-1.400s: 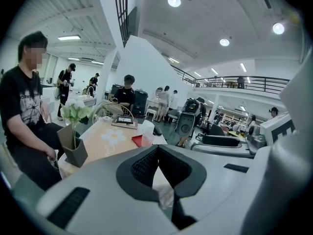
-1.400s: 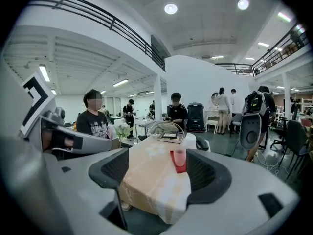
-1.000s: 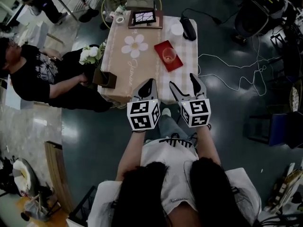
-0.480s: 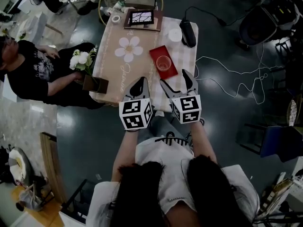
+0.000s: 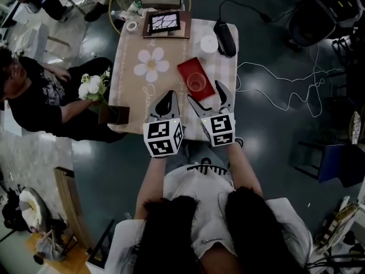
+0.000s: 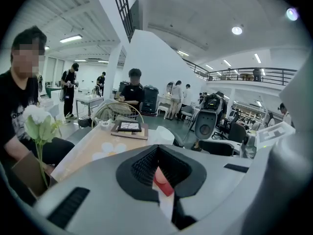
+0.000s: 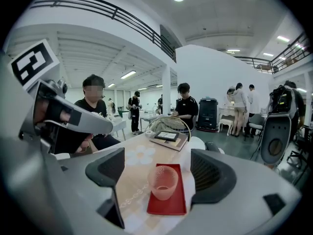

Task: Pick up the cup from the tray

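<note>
The fingers [image 7: 211,174] of the right gripper [image 5: 205,94] are spreading wide and touch nothing. The pink cup [image 7: 163,181] stands upright just ahead, in line with their gap, on the red tray [image 7: 168,207] on the worktop [image 5: 130,93]. Beside it, the left gripper [image 5: 166,101] has its fingers pressed together, empty.

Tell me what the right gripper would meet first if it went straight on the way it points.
Most likely the cup on the red tray: it sits centred ahead of the right gripper, whose opening fingers do not touch it. Nothing else shows in that line; depth is unclear.
</note>
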The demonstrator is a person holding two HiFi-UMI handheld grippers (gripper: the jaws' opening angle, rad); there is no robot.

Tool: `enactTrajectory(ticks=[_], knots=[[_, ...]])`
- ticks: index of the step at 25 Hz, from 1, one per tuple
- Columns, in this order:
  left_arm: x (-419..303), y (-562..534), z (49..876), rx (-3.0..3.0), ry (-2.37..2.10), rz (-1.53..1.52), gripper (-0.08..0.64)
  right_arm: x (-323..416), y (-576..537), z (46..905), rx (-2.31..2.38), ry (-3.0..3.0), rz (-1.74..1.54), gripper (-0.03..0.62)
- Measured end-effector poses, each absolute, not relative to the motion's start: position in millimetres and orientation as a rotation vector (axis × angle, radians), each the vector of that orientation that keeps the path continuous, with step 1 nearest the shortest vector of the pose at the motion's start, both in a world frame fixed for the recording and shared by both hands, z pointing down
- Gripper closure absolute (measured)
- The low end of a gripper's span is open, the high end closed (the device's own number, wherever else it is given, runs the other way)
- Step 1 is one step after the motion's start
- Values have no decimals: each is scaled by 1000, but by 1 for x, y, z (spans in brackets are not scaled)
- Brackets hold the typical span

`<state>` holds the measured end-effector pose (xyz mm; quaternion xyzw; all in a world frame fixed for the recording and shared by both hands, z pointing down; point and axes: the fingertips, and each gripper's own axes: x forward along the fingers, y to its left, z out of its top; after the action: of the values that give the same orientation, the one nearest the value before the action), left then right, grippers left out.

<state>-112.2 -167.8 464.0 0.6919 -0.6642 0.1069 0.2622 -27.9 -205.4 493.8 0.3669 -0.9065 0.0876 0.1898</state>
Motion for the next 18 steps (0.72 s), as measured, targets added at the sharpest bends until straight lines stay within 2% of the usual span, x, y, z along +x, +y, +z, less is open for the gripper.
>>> enactTrajectory(ticks=[18], knots=[[-145, -229, 527, 1832, -1695, 387, 551, -57, -253, 603, 1052, -2299, 335, 189]])
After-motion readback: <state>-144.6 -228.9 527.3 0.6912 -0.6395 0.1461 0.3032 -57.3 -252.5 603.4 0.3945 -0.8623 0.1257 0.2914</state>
